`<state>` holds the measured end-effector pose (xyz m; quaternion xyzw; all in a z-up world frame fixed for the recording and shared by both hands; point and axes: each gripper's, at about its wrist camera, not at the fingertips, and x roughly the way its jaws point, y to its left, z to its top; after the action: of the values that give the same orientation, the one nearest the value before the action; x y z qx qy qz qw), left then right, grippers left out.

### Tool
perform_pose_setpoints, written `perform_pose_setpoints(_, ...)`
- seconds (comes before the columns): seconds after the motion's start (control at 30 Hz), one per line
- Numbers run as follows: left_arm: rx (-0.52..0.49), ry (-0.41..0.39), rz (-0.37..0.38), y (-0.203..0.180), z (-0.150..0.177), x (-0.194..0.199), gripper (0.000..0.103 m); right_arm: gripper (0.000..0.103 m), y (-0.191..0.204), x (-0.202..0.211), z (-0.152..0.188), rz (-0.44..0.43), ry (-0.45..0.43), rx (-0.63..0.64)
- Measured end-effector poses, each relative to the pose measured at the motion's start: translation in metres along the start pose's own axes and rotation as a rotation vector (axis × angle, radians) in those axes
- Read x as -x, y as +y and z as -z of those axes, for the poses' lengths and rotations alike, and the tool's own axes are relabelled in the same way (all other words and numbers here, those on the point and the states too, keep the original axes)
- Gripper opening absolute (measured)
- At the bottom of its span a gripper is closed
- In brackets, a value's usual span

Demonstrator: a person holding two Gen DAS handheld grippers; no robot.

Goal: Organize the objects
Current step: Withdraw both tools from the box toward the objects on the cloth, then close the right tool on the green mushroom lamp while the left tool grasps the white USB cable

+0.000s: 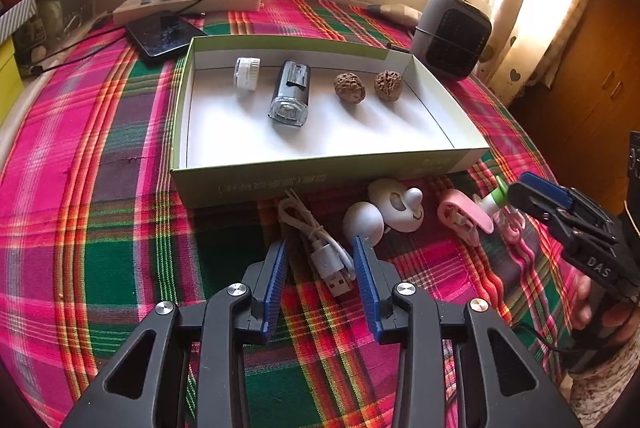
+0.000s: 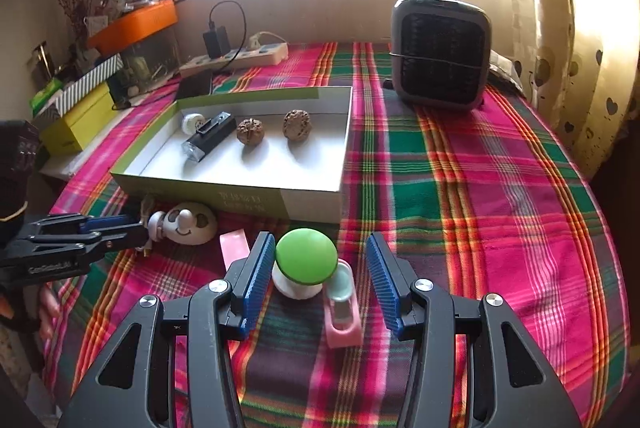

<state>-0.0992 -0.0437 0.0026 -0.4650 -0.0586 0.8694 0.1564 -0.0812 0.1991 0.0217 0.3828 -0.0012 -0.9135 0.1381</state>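
A shallow white cardboard box (image 1: 434,83) on the plaid cloth holds a white round part (image 1: 246,75), a bike light (image 1: 289,93) and two walnuts (image 1: 349,88) (image 1: 387,85). In front of it lie a white USB cable (image 1: 326,256), a white face-shaped gadget (image 1: 394,205), a pink clip (image 1: 464,220) and a green mushroom toy (image 2: 306,264). My left gripper (image 1: 322,244) is open, its jaws on either side of the cable. My right gripper (image 2: 320,244) is open around the green mushroom toy and a small pink stand (image 2: 342,312).
A grey heater (image 2: 440,55) stands behind the box at the right. A power strip (image 1: 188,3) with a charger and a dark phone (image 1: 164,35) lie at the back left. Boxes and an orange container (image 2: 136,23) crowd the far left. A curtain hangs at the right.
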Motion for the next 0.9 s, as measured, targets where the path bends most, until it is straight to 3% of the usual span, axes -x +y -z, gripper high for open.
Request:
perform_pose_setpoints(0.47,-0.029,-0.018,-0.057,-0.006,-0.005,-0.006,0.032,0.049,0.008,-0.009,0.002,-0.028,0.03,0.021)
perform_pose_setpoints(0.9,-0.011,-0.018,-0.061,0.0,-0.006,-0.005,0.02,0.049,0.015,-0.013,0.0,-0.023,0.041,0.068)
